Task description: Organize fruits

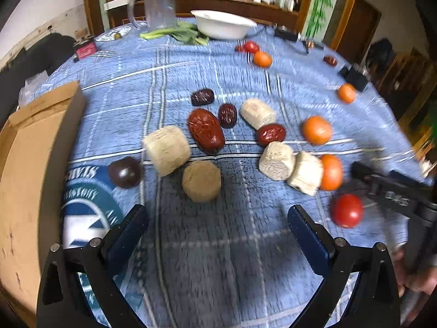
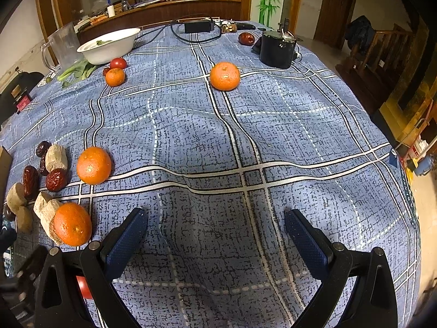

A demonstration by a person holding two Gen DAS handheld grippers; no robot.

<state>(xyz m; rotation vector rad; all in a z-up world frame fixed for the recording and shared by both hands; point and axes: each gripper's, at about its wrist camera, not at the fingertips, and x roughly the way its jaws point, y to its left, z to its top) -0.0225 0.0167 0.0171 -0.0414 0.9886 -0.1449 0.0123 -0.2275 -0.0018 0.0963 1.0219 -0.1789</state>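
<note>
My left gripper (image 1: 218, 213) is open above the blue plaid cloth, just short of a tan round piece (image 1: 201, 181). Beyond it lie red dates (image 1: 206, 131), pale beige chunks (image 1: 167, 150), a dark round fruit (image 1: 125, 172), oranges (image 1: 316, 130) and a red tomato (image 1: 347, 210). The other gripper's black body shows at that view's right edge. My right gripper (image 2: 215, 220) is open over bare cloth. Oranges (image 2: 93, 165) (image 2: 72, 224) (image 2: 224, 76) lie ahead and to its left, beside dates (image 2: 56, 179) and beige chunks (image 2: 56, 157).
A cardboard box (image 1: 30, 164) stands at the left edge. A white bowl (image 2: 108, 45), a clear jug (image 2: 64, 46), greens (image 2: 77, 71), a black pot (image 2: 277, 49) and a cable with adapter (image 2: 198, 26) sit at the far side. The table edge drops off on the right.
</note>
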